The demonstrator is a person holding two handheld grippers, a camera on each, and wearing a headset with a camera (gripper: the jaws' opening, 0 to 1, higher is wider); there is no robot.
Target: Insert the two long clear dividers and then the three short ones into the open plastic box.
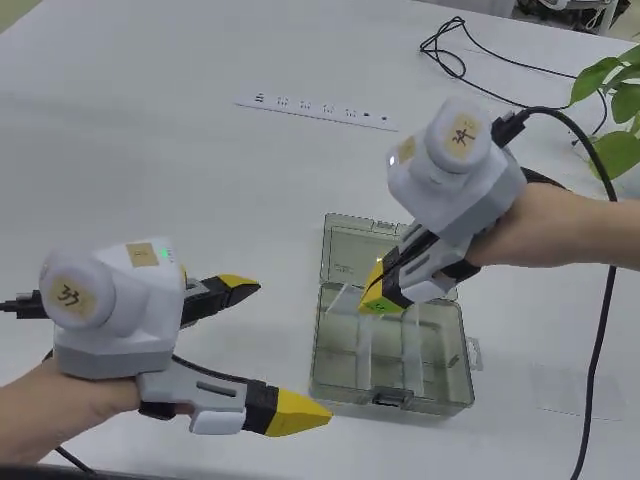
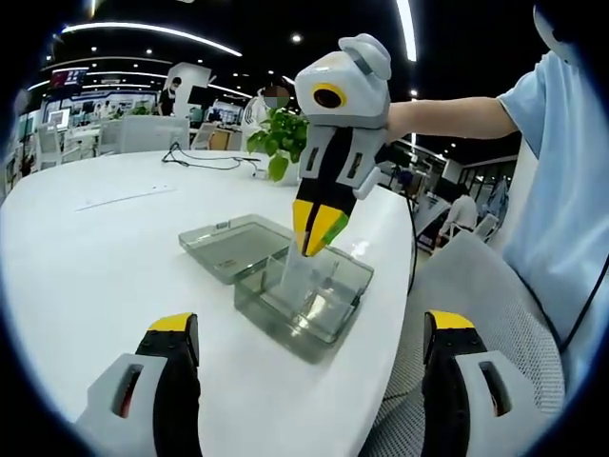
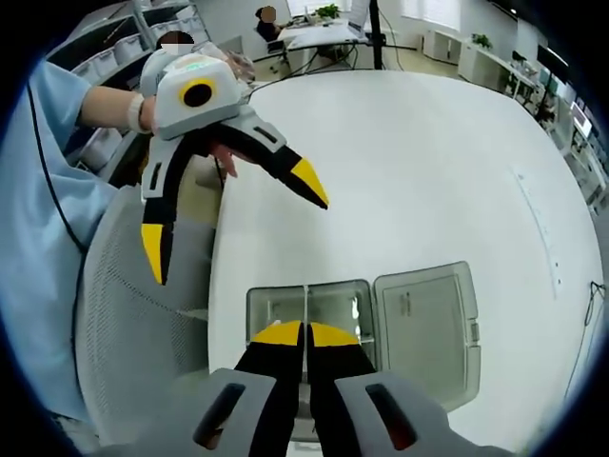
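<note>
Standing edge-down along box (image 1: 332, 372), clear divider (image 1: 345, 299)

A: Your left gripper (image 1: 285, 350) hangs low at your left side, jaws spread wide apart, with nothing between them.

B: Right, and your left hand (image 1: 60, 410) grasps it from behind and below, so the jaws point across toward your right.

A: Your right gripper (image 1: 372, 300) sits higher and tilts steeply down, its tips the lowest part.

B: Its jaws are pressed almost together and pinch a clear divider (image 2: 303, 276) at the tips. Your right hand (image 1: 545, 230) holds it from behind, and your bare forearm (image 2: 447, 116) reaches in from your right.
</note>
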